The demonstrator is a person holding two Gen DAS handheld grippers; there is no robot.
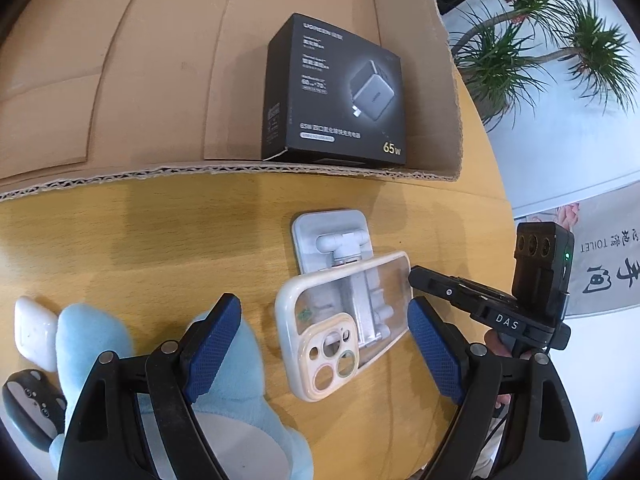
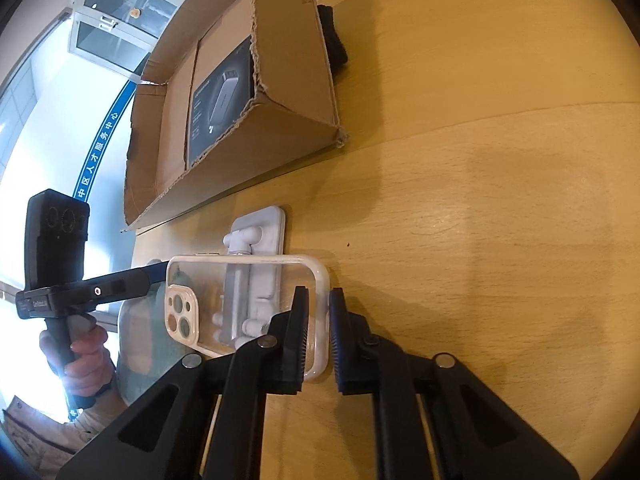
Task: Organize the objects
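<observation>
Left wrist: wooden table (image 1: 140,240), cardboard box (image 1: 120,80), potted plant (image 1: 560,40) beyond

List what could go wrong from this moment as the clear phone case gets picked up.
1. The right gripper pinches only the thin rim of the phone case, so the case may twist or slip when lifted.
2. The case lies on the white holder; lifting may drag or shift it.
3. The open left gripper straddles the same case, so the two grippers could collide.

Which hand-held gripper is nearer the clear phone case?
Right. The right hand-held gripper is shut on the clear phone case edge; the left hand-held gripper is open, astride the case without touching.
</observation>
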